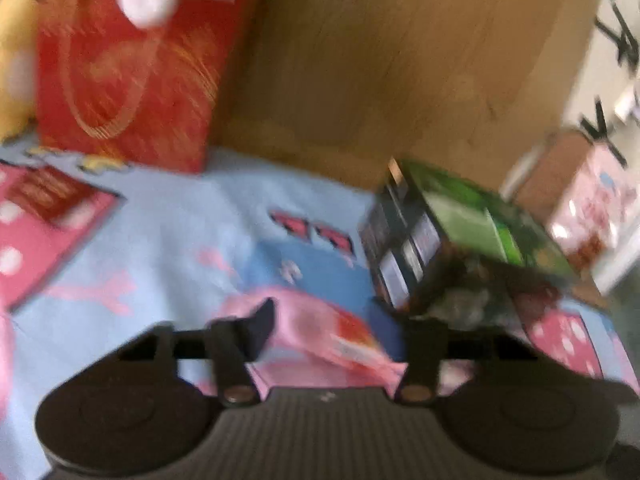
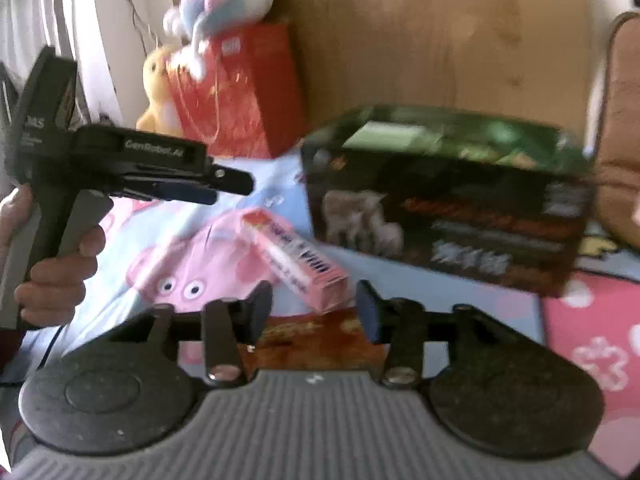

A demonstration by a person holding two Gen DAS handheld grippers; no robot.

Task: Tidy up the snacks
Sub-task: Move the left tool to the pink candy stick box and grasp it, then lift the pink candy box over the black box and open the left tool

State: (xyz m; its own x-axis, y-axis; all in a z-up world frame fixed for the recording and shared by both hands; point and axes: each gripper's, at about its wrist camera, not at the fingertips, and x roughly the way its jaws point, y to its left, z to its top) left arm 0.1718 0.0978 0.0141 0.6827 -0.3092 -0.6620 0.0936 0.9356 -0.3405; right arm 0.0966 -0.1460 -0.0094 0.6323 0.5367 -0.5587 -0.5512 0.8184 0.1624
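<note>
While blurred, pink snack box (image 2: 296,256) lies ahead | right tool (image 2: 314,308) open, empty | left tool (image 1: 340,320) unclear

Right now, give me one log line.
left gripper: open, empty | right gripper: open | pink box: lying on bedsheet

Snack bar (image 2: 298,258) left of box (image 2: 448,200).

Both grippers' jaws stand apart, left gripper (image 1: 340,320) and right gripper (image 2: 316,304).
</note>
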